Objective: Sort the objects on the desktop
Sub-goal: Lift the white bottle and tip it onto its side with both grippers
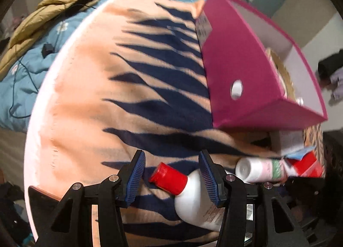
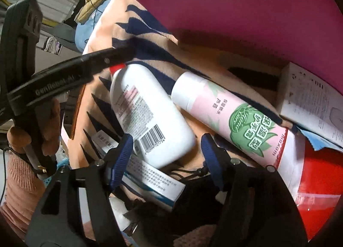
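A white bottle (image 1: 193,202) with a red cap (image 1: 168,179) lies on a peach cloth with dark blue stripes (image 1: 107,97). My left gripper (image 1: 172,175) is open and straddles the cap and neck; the right pad overlaps the bottle's shoulder and the left pad stands apart from the cap. In the right wrist view the same bottle (image 2: 148,114) shows its barcode. Its base lies between the fingers of my open right gripper (image 2: 167,152). A pink-and-green tube (image 2: 231,118) lies beside the bottle. The left gripper's black body (image 2: 64,79) reaches in from the left, held by a hand.
A magenta box (image 1: 246,64) with a white inside stands open on the cloth at the right, over the pile. A white carton (image 2: 310,101), a red packet (image 2: 321,182), a blue-striped white box (image 2: 154,182) and a black corded item (image 2: 193,174) crowd around. A blue quilt (image 1: 32,71) lies behind.
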`<action>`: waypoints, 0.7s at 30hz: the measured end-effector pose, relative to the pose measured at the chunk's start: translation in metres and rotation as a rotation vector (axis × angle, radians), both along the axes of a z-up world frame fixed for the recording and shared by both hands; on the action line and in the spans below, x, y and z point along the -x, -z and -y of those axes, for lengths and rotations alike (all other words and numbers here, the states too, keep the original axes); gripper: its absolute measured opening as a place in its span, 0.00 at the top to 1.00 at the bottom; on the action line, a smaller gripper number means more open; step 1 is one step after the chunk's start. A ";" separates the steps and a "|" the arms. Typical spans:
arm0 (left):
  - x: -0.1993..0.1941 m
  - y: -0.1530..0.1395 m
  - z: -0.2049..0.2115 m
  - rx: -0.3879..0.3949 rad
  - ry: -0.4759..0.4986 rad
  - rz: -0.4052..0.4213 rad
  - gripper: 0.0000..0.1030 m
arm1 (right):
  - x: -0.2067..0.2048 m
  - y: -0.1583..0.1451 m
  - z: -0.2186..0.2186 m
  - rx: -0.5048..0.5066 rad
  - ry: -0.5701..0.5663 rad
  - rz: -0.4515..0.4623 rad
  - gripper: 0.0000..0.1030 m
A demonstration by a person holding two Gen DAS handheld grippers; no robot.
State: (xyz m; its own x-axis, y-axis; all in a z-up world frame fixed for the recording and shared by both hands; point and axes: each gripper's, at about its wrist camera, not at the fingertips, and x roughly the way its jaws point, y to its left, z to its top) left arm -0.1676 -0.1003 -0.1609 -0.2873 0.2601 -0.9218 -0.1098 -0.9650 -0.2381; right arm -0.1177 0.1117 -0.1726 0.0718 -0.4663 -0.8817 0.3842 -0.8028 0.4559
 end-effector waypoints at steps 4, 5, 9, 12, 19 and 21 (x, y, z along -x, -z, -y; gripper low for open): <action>-0.007 0.009 -0.006 -0.013 0.032 0.026 0.49 | 0.001 0.005 0.001 0.014 0.007 -0.008 0.45; -0.009 0.011 -0.007 -0.015 0.041 0.032 0.49 | 0.001 0.005 0.000 0.024 0.004 -0.007 0.47; -0.019 0.014 -0.010 -0.006 0.066 0.041 0.49 | 0.000 0.002 -0.004 0.039 -0.007 0.000 0.53; -0.026 0.015 -0.008 -0.006 0.067 0.051 0.49 | -0.002 -0.003 -0.010 0.014 -0.006 -0.010 0.45; -0.046 0.016 0.003 -0.019 0.051 0.079 0.48 | -0.013 -0.011 -0.011 -0.028 -0.087 0.014 0.41; -0.050 0.016 0.009 -0.032 0.036 0.089 0.48 | -0.016 -0.008 -0.002 -0.045 -0.132 0.008 0.41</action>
